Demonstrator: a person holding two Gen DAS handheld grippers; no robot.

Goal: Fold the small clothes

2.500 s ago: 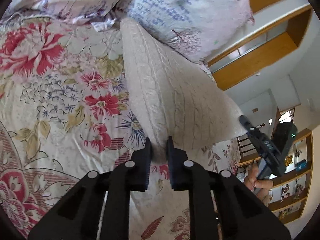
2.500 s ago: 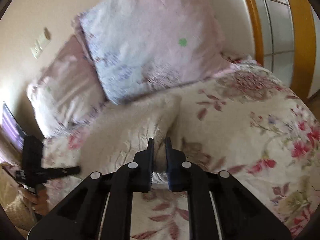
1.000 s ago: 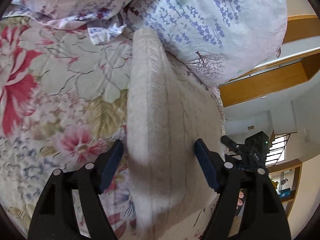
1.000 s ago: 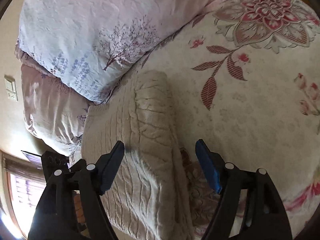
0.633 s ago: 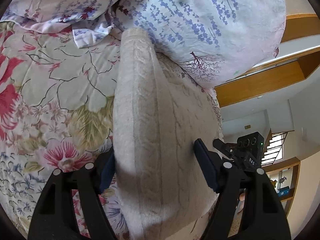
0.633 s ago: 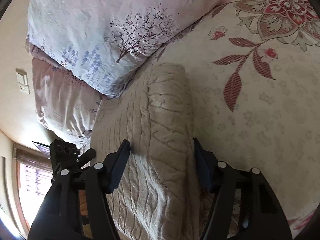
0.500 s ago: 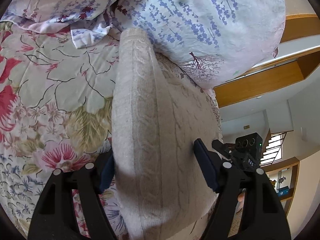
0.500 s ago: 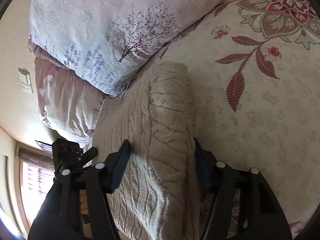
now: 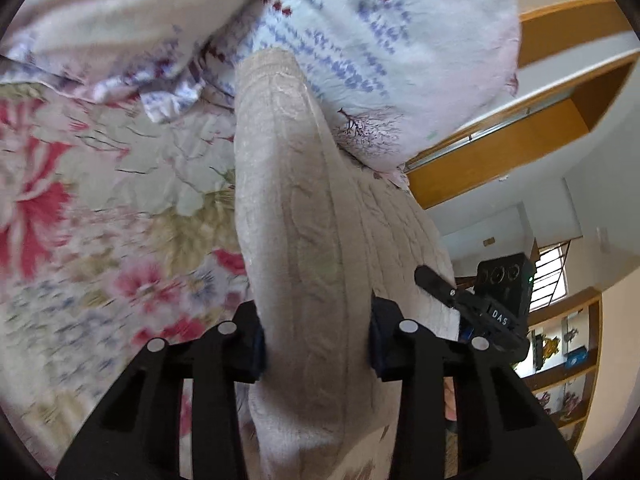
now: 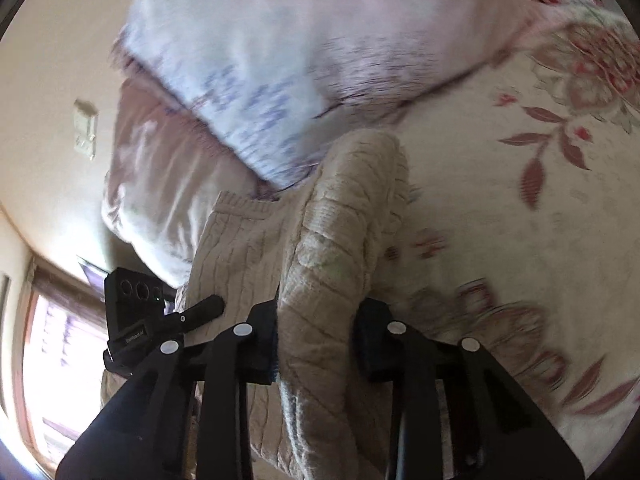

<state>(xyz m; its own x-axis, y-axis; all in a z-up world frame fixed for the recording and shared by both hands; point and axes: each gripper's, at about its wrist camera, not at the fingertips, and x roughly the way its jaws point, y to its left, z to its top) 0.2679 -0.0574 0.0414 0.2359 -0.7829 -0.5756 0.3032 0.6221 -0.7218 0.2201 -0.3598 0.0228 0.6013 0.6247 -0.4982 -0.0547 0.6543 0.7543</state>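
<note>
Nearest, the left hand-held gripper (image 9: 316,340) and the right hand-held gripper (image 10: 316,340), jaws just closed in, each pinch a folded edge of the cream cable-knit sweater (image 9: 296,216), which stretches away over the floral bedspread (image 9: 80,208) toward the pillows (image 9: 380,40) behind.
</note>
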